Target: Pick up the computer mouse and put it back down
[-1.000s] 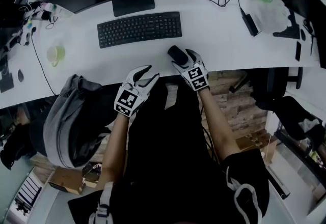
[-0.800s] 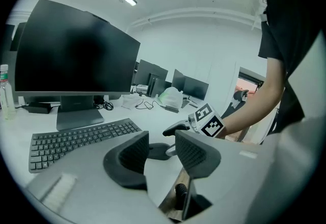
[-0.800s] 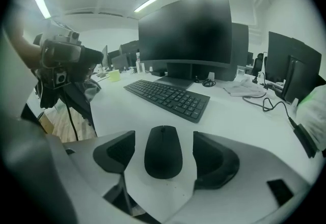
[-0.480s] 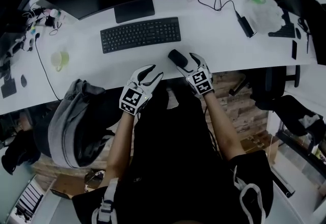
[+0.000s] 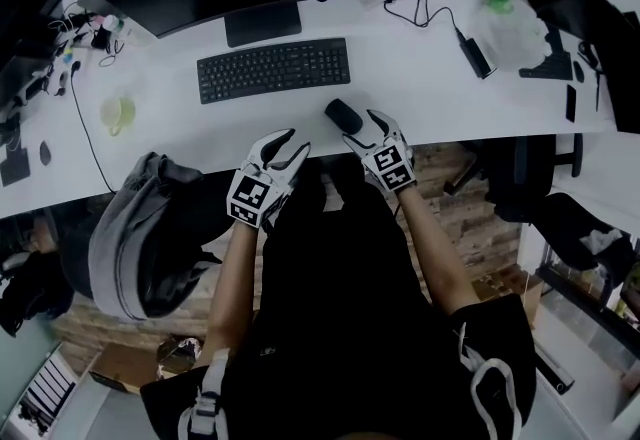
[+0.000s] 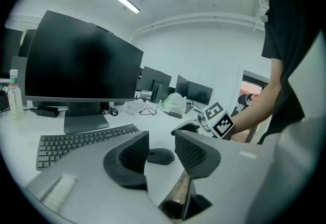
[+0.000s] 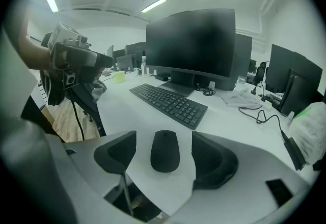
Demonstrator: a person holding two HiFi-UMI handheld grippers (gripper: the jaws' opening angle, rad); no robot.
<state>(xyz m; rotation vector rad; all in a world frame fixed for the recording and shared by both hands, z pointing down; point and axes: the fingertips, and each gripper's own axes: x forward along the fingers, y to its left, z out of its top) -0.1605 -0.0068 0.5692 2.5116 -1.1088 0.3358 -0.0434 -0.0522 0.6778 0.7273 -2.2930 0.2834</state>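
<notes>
head view, mouse: the black oval computer mouse [image 5: 343, 114] lies flat on the white counter [image 5: 420, 58] close to its near edge, right of the flat black keyboard [image 5: 274, 70] and nearer than it.
head view, right gripper: the right gripper [image 5: 362, 126] reaches over the near edge, with its tips at the mouse's near end.
head view, left gripper: the left gripper [image 5: 293, 143] sits at the near edge, left of the mouse and apart from it.
left gripper view, fingers: the dark fingers [image 6: 130, 159] are spread with nothing between them. The mouse [image 6: 160, 157] lies on the counter beyond the gap.
right gripper view, fingers: the fingers [image 7: 214, 159] are spread wide and have just been closing a little. The mouse [image 7: 165, 150] lies between them, with bare counter showing on either side and neither pad touching it.
right gripper view, far side: the keyboard [image 7: 170, 103] lies in front of a dark monitor [image 7: 191, 45].
</notes>
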